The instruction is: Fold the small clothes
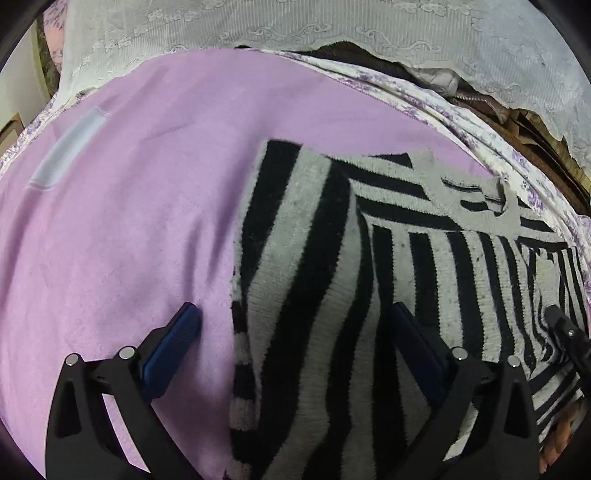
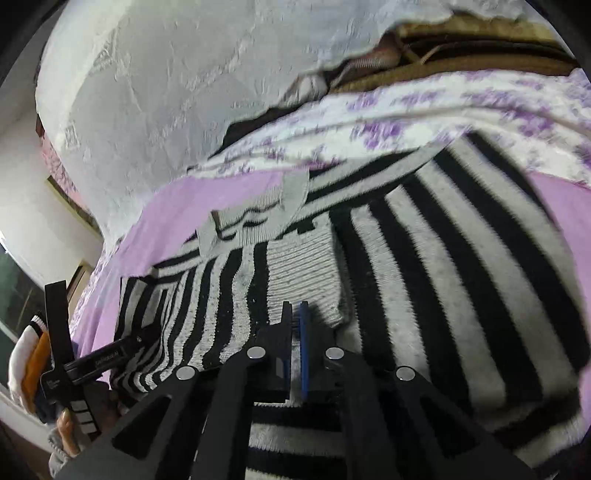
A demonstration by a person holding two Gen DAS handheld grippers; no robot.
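A black-and-grey striped knit sweater (image 1: 369, 258) lies on a pink blanket (image 1: 129, 203), with one sleeve folded across its body. My left gripper (image 1: 295, 321) is open, its fingers wide apart over the folded sleeve's left edge, one finger on the blanket and one on the sweater. In the right wrist view the sweater (image 2: 424, 258) fills the middle. My right gripper (image 2: 294, 314) is shut on a fold of the sweater's knit near its middle. The left gripper also shows in the right wrist view (image 2: 140, 341) at the lower left.
A white lace cover (image 1: 332, 26) and a purple floral sheet (image 1: 424, 99) run along the far edge, with brown items (image 1: 535, 147) behind. A white patch (image 1: 66, 151) lies on the blanket's left. A window and wall (image 2: 22, 295) are at left.
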